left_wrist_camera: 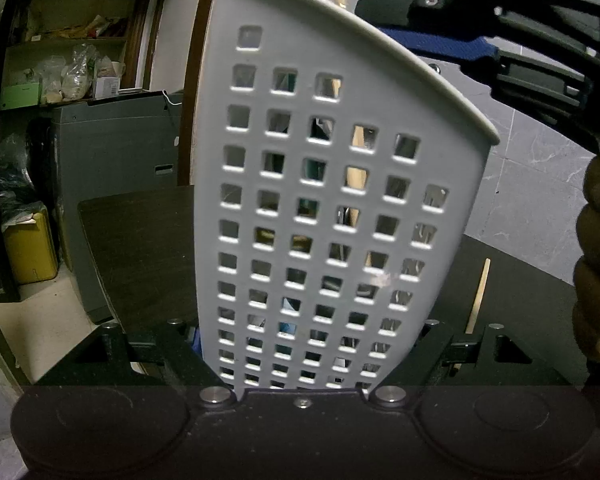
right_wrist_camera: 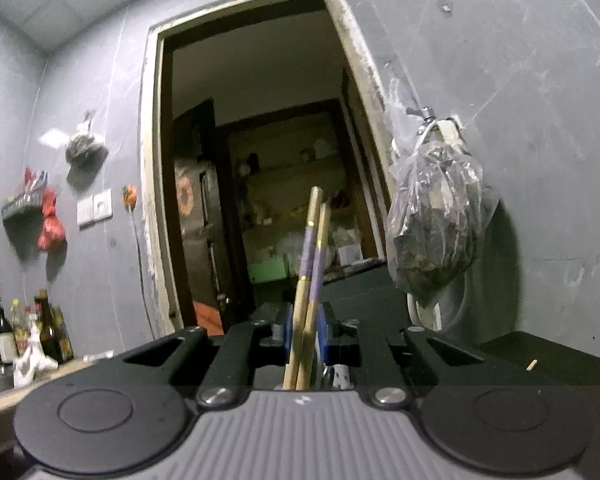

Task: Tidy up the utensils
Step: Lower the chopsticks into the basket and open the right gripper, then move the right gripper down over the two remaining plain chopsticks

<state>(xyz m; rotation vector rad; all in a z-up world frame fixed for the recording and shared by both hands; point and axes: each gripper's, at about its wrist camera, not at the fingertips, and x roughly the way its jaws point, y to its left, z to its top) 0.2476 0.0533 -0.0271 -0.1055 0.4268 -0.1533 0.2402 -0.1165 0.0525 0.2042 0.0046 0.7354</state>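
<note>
In the left wrist view my left gripper (left_wrist_camera: pixel 304 344) is shut on a white perforated utensil holder (left_wrist_camera: pixel 320 184) that stands upright on the dark table (left_wrist_camera: pixel 140 240) and fills the middle of the frame. Several utensils show through its holes and above its rim. In the right wrist view my right gripper (right_wrist_camera: pixel 305 330) is shut on a pair of wooden chopsticks (right_wrist_camera: pixel 310 276) with purple bands, held upright and pointing up. The right gripper also shows in the left wrist view (left_wrist_camera: pixel 512 40), above and right of the holder.
A single chopstick (left_wrist_camera: pixel 477 296) lies on the table right of the holder. A plastic bag (right_wrist_camera: pixel 436 224) hangs on the grey wall by an open doorway (right_wrist_camera: pixel 260 168). Bottles (right_wrist_camera: pixel 40 328) stand at the far left. A grey cabinet (left_wrist_camera: pixel 116 184) is beyond the table.
</note>
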